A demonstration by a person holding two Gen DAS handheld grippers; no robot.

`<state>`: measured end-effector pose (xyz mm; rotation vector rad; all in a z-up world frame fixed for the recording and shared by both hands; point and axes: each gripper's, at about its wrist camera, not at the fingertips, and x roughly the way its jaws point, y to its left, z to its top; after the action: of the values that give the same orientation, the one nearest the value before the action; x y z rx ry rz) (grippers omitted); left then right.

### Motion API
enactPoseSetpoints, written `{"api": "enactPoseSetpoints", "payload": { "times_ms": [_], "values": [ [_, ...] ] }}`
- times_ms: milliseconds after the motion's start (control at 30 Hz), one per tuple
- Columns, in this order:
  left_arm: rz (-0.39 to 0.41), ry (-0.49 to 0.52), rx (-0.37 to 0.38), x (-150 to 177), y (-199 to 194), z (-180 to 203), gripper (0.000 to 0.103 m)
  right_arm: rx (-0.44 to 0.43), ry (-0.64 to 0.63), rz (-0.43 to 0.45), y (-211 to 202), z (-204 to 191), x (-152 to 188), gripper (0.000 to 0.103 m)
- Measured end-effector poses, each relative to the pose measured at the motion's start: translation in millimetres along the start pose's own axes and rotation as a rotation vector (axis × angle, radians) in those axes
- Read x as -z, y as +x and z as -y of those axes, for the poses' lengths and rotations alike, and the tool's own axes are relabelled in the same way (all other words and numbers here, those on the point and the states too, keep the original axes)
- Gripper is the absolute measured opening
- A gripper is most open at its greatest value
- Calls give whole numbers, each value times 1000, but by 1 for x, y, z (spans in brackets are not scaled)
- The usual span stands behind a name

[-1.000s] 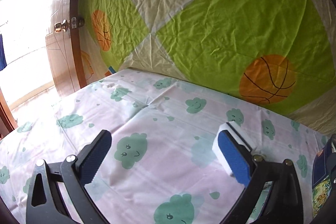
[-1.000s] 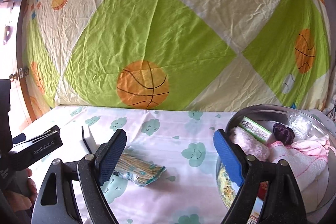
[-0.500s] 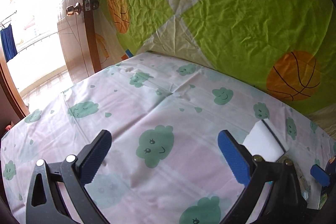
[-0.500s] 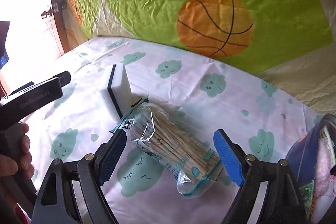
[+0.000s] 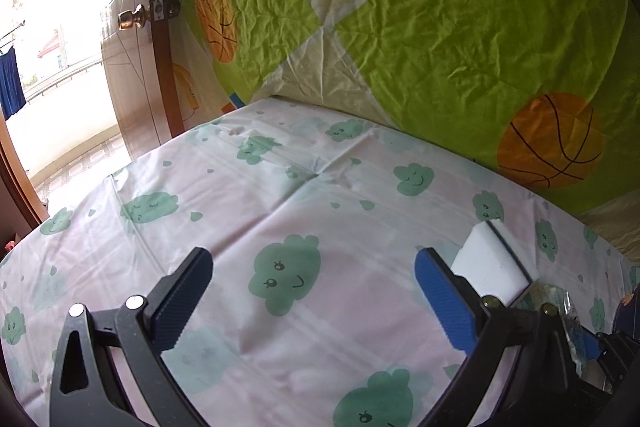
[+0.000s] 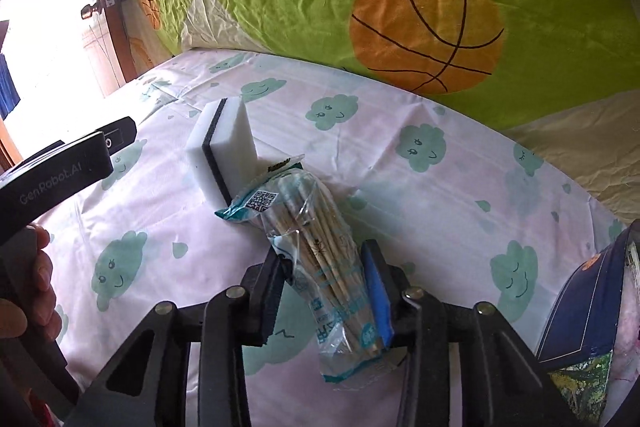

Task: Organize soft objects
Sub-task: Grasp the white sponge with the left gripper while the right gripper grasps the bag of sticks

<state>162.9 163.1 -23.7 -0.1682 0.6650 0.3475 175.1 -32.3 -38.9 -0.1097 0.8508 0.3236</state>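
Note:
A clear packet of wooden sticks (image 6: 320, 239) lies on the cloud-print sheet (image 6: 400, 187). My right gripper (image 6: 326, 291) is shut on the packet's near end. A white sponge with a dark layer (image 6: 224, 147) stands just behind the packet, touching its far end. The sponge also shows in the left wrist view (image 5: 492, 263), right of my left gripper (image 5: 312, 295), which is open and empty above the sheet. The left gripper's body (image 6: 60, 171) shows at the left of the right wrist view.
A bowl (image 6: 580, 307) holding soft items sits at the right edge, partly cut off. A green and cream basketball-print cloth (image 5: 440, 27) hangs behind the bed. A wooden door with a brass knob (image 5: 132, 19) stands at the left.
My right gripper moved forward over the packet of sticks and shut on it. The left gripper shifted a little and stayed open.

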Motion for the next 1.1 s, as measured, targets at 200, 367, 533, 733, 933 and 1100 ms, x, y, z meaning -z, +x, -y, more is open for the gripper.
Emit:
{"api": "enactPoseSetpoints", "payload": {
  "times_ms": [200,367,533,733,933,1100],
  "values": [
    [10,19,57,0,-2,5,102,-211,226,137,-31,25,14,34],
    [39,17,115,0,-8,6,102,-190,339,247,-58,30,27,34],
    [74,14,194,0,-17,15,102,68,302,384,-85,17,35,34],
    [69,65,225,-1,-23,57,101,224,256,530,-108,13,39,34],
    [-26,128,163,-3,5,100,80,191,312,521,-106,27,40,34],
    [-177,74,181,3,38,87,51,118,356,487,-97,36,37,34]
  ]
}}
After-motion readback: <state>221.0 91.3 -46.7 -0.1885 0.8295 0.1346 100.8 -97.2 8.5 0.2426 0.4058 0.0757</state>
